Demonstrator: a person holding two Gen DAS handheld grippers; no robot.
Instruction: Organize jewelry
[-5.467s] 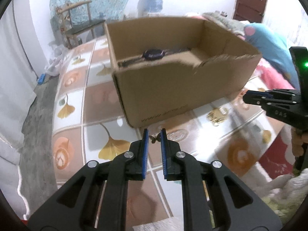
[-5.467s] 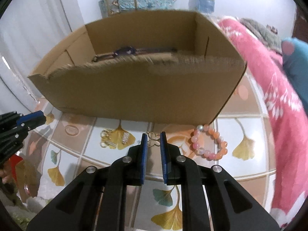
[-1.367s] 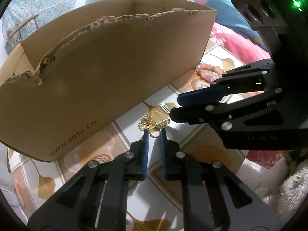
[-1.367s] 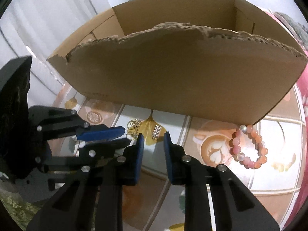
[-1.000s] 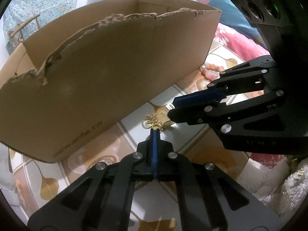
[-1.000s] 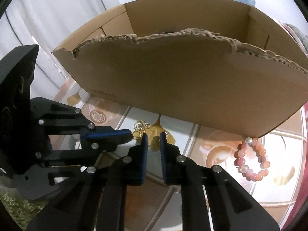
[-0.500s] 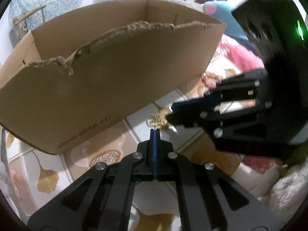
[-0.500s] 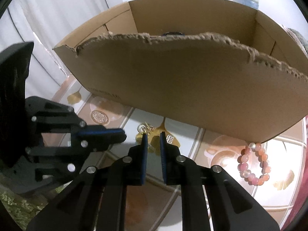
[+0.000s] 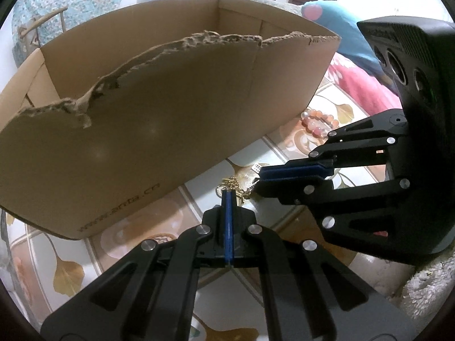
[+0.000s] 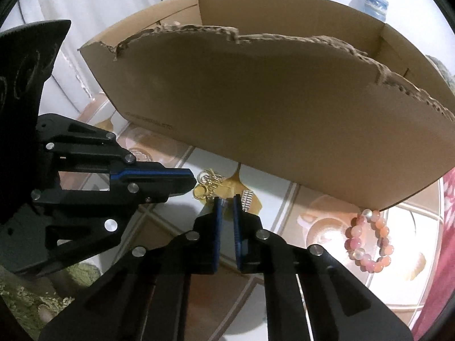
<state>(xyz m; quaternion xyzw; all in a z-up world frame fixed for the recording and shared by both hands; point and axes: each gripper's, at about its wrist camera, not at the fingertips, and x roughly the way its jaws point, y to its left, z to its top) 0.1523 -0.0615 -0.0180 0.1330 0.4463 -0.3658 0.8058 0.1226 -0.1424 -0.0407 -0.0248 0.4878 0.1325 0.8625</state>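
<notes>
Here, two tongs [image 9: 228, 196] [image 10: 226, 203], one box [image 9: 170, 130], one bracelet [image 10: 368, 244]

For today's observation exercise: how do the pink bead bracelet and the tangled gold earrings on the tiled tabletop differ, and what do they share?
The pink bead bracelet is a loop of round pink and pearly beads; the tangled gold earrings are a small cluster of thin metal rings. The bracelet lies apart from both grippers, while the left gripper and right gripper meet at the earrings. Both lie on the tiled tabletop, outside the torn brown cardboard box.
</notes>
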